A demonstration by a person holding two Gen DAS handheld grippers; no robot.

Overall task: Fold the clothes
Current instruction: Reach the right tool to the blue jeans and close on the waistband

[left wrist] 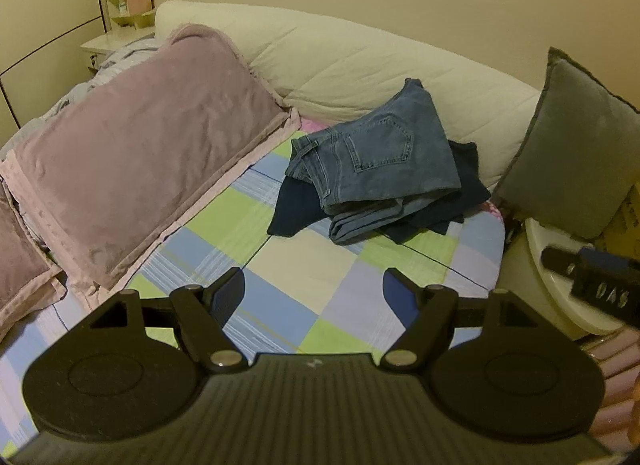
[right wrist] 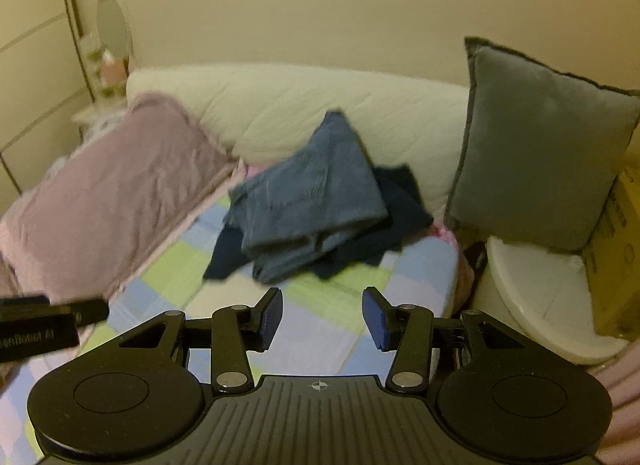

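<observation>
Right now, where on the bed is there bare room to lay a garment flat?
The checked sheet lies bare between the pink pillow and the bed's right edge, in front of the jeans. The back is crowded: jeans stacked on dark clothes.

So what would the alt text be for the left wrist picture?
A folded pair of blue denim jeans lies on a dark navy garment on a pastel checked bedsheet; the left gripper, black fingers apart and empty, points toward them.

Folded blue jeans (left wrist: 380,153) atop a flat dark navy garment (left wrist: 460,193) on the checked bedsheet (left wrist: 288,265)
</observation>
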